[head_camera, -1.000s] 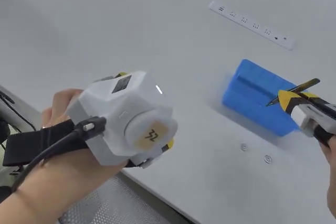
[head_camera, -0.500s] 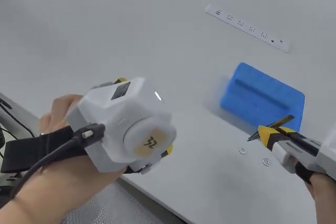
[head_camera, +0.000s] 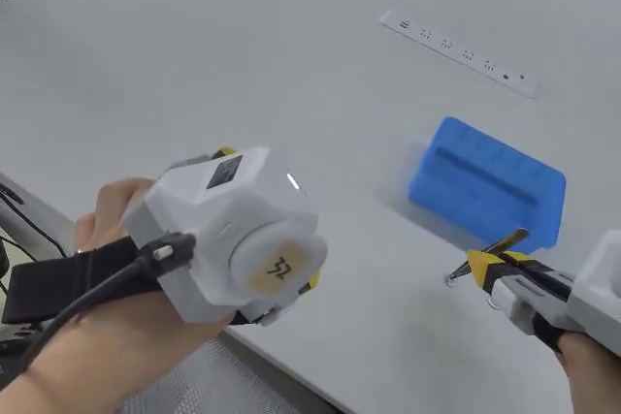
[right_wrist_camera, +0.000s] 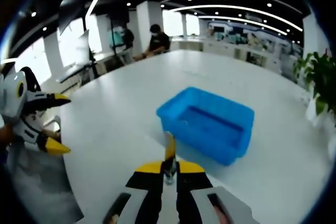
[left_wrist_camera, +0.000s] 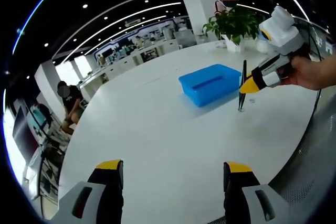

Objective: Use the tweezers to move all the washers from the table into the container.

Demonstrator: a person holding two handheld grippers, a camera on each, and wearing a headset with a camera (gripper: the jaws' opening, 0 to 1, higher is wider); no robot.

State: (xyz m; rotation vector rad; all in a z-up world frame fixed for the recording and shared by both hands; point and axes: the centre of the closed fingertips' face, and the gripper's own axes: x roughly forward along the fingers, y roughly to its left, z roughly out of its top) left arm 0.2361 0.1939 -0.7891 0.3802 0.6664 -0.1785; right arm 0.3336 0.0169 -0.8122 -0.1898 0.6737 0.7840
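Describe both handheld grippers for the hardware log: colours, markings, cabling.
Left gripper: white faceted body, black jaws with yellow tips, a round tan sticker that reads like 72, a black strap across the hand and a black cable. Right gripper: white body, black-and-yellow jaws.

- The container (head_camera: 485, 186) was bright blue.
- The table (head_camera: 243, 65) was plain pale grey.
- The left gripper (left_wrist_camera: 173, 165) was white with yellow-tipped jaws.
- The right gripper (right_wrist_camera: 168, 170) had yellow-and-black jaws.
- The tweezers (head_camera: 506, 242) were dark brass.
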